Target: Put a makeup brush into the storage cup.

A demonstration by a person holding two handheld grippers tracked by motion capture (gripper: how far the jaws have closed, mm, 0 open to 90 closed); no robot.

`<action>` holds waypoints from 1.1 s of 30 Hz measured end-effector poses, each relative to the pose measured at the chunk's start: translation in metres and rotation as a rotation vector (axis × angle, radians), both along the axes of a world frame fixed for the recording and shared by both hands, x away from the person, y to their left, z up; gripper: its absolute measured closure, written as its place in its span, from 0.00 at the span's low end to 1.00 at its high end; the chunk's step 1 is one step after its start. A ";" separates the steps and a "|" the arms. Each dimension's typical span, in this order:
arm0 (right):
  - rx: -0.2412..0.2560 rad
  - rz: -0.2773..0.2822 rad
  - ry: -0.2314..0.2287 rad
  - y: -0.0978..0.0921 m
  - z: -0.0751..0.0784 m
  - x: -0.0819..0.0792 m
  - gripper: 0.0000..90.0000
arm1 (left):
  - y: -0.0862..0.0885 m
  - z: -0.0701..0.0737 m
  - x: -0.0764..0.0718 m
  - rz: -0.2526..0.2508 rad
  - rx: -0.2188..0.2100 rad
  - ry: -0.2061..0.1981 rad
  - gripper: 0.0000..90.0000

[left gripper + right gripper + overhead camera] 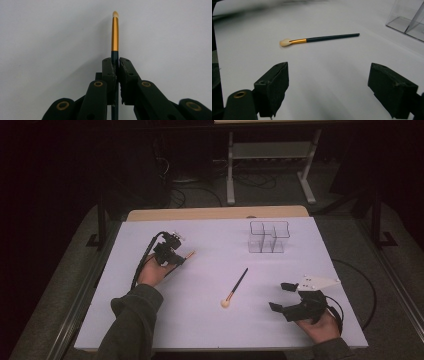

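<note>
The left gripper [176,258] was clenched on a small brush [115,32], its tip pointing right, probably toward the clear organizer [269,237]. A second brush [236,287] lay mid-table, handle angled up-right, nearer the right gripper [285,296], whose jaws stood wide apart.

One high camera, two riding close on the tongs.
The white counter [210,285] is viewed from above, facing forward; the loose black-handled, gold-ferruled brush [235,287] [319,39] is shared with the low, near right gripper view.
</note>
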State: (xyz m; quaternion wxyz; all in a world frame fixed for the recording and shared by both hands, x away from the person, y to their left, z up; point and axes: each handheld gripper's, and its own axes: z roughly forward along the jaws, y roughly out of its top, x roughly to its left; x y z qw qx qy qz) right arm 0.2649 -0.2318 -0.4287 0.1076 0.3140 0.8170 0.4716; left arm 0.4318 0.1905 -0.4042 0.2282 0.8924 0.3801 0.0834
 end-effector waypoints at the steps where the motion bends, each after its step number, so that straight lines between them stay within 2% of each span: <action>1: 0.001 0.000 0.002 0.000 0.000 0.000 0.18 | 0.000 0.002 -0.002 -0.005 -0.003 0.002 0.92; 9: -0.002 0.010 0.015 0.002 -0.001 0.000 0.18 | 0.000 0.020 -0.017 -0.088 -0.022 -0.011 0.92; 14: 0.002 0.017 0.012 0.003 0.000 0.000 0.18 | 0.000 0.029 -0.029 -0.123 -0.068 -0.029 0.92; 17: 0.006 0.017 0.012 0.002 0.000 0.000 0.18 | 0.000 0.035 -0.036 -0.150 -0.076 -0.039 0.92; 18: 0.004 0.020 0.014 0.002 0.000 0.001 0.18 | -0.001 0.035 -0.039 -0.151 -0.085 -0.041 0.92; 19: 0.002 0.020 0.015 0.003 0.000 0.001 0.18 | -0.001 0.037 -0.040 -0.171 -0.068 -0.041 0.92; 23: -0.003 0.022 0.021 0.004 -0.001 0.001 0.18 | -0.004 0.039 -0.048 -0.182 -0.076 -0.045 0.92; 24: -0.001 0.022 0.022 0.004 -0.001 0.001 0.18 | -0.004 0.040 -0.049 -0.193 -0.066 -0.047 0.92; 33: -0.005 0.040 0.033 0.007 0.002 0.002 0.17 | -0.006 0.041 -0.063 -0.225 -0.096 -0.043 0.92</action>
